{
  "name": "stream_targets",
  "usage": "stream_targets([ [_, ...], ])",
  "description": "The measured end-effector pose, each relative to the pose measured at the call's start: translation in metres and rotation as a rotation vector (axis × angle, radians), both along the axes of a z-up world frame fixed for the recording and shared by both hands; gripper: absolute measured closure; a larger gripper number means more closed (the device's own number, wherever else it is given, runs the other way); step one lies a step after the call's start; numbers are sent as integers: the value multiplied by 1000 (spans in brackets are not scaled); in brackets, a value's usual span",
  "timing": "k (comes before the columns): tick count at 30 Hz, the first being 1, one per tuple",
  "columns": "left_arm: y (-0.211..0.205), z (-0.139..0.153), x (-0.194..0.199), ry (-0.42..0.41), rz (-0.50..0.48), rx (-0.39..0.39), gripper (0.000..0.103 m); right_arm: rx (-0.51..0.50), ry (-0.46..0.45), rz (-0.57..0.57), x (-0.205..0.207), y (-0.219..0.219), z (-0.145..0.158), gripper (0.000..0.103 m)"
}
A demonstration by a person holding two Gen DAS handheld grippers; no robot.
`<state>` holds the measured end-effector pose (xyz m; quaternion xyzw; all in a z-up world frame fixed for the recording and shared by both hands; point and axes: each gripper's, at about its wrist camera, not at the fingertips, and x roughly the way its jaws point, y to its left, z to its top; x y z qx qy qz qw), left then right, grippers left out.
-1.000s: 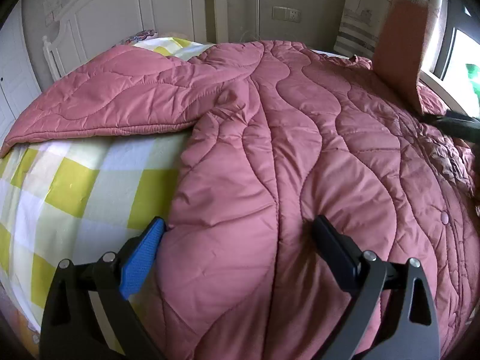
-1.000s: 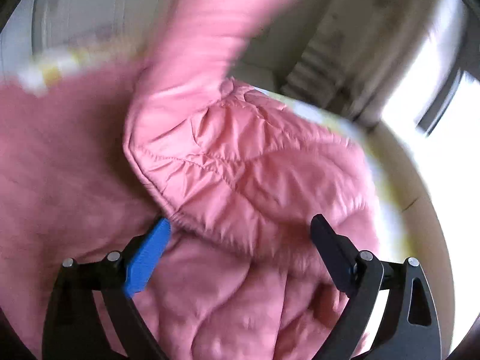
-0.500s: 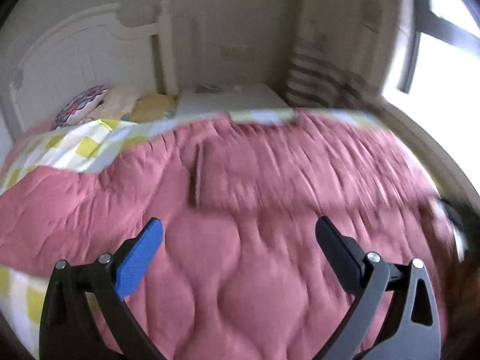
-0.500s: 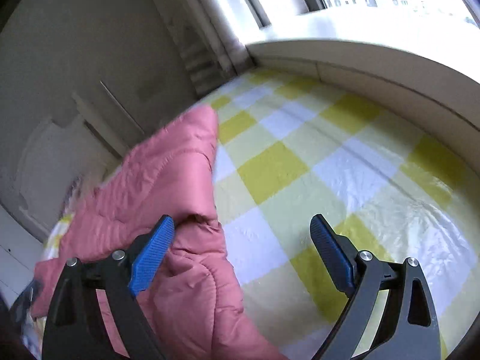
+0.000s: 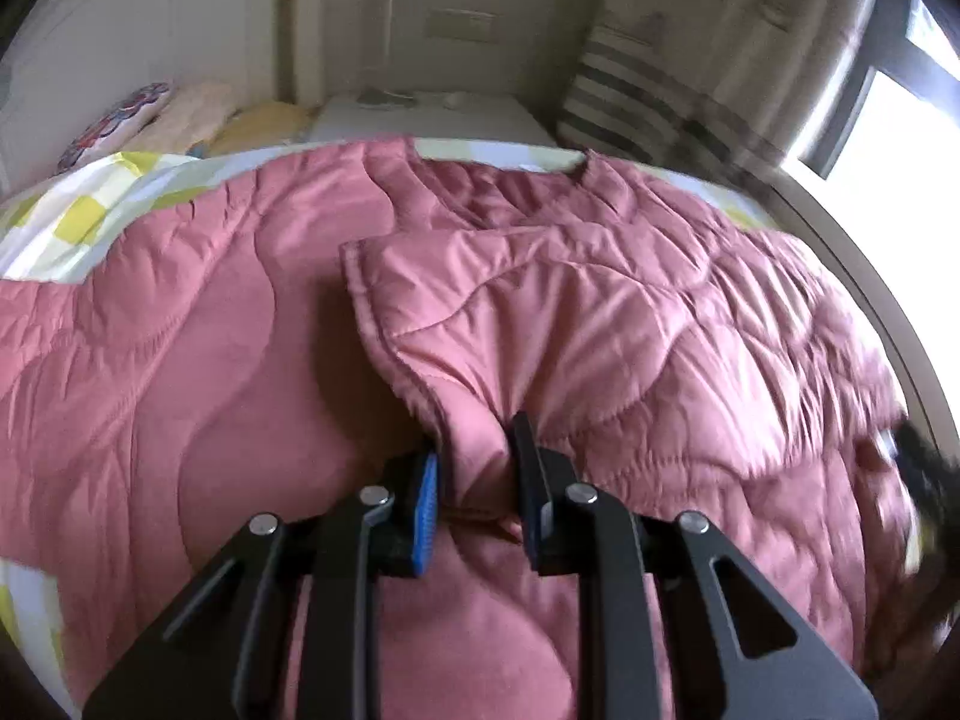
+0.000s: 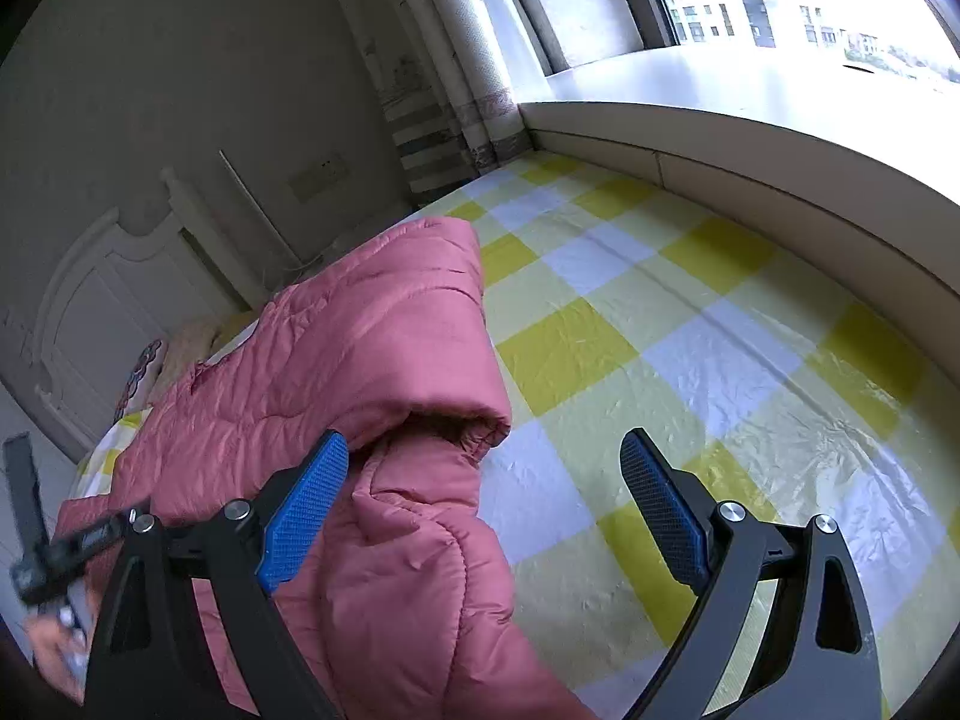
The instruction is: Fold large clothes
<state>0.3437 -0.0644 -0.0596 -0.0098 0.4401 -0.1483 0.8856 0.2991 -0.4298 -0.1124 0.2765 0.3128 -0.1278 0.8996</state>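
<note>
A large pink quilted coat (image 5: 180,372) lies spread over the bed. A sleeve (image 5: 540,312) is folded across its body. My left gripper (image 5: 474,480) is shut on a pinch of the sleeve's near end. In the right wrist view the coat (image 6: 360,360) fills the left side, its folded edge bulging at the middle. My right gripper (image 6: 486,492) is open and empty, its left finger over the coat's edge and its right finger over the bare sheet.
The bed has a yellow and white checked sheet (image 6: 690,360). A white headboard (image 5: 150,48), pillows (image 5: 120,126) and a nightstand (image 5: 420,114) stand at the far end. A window ledge (image 6: 750,138) and striped curtain (image 5: 630,96) border the bed's right side.
My left gripper went from open above the coat to shut on the folded sleeve. My right gripper let go of the sleeve and swung to the coat's right edge, open.
</note>
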Motion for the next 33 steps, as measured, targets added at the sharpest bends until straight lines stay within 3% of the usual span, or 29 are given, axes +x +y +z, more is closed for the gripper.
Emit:
stream_targets([
  [1, 5, 0, -5, -13, 24, 12, 79, -1, 2, -4, -2, 2, 0, 13],
  [3, 22, 1, -5, -67, 129, 47, 65, -5, 6, -8, -10, 6, -1, 13],
  [5, 48, 1, 3, -77, 249, 36, 30, -8, -3, -10, -11, 6, 0, 13],
  [6, 60, -1, 4, -68, 268, -17, 28, -6, -13, -6, -16, 7, 0, 13],
  [7, 67, -3, 4, -62, 248, -80, 28, -3, -22, -6, -18, 7, 1, 13],
  [9, 69, -8, 1, -72, 202, -121, 27, -19, -28, -24, -25, 10, 4, 14],
  [11, 69, -11, 1, -61, 161, -167, 27, -92, -45, -39, -25, 17, 18, 25],
  [16, 67, -13, 1, -53, 154, -172, 25, -375, -20, 126, 11, 72, 54, 28],
  [18, 66, -15, 0, -53, 150, -168, 23, -410, 35, 172, 35, 79, 50, 29],
  [22, 65, -17, 3, -49, 140, -165, 19, -219, 236, 191, 70, 46, -5, 29],
  [24, 63, -17, 5, -47, 134, -151, 17, -168, 202, 175, 63, 35, -2, 29],
  [27, 55, -17, 5, -42, 121, -111, 13, -141, 133, 173, 54, 28, 18, 29],
  [29, 50, -17, 5, -41, 116, -94, 10, -182, 115, 171, 55, 31, 27, 29],
  [31, 51, -17, 5, -41, 113, -100, 8, -231, 177, 177, 65, 34, 21, 29],
  [33, 53, -17, 5, -41, 111, -117, 6, -203, 325, 178, 79, 29, -5, 27],
])
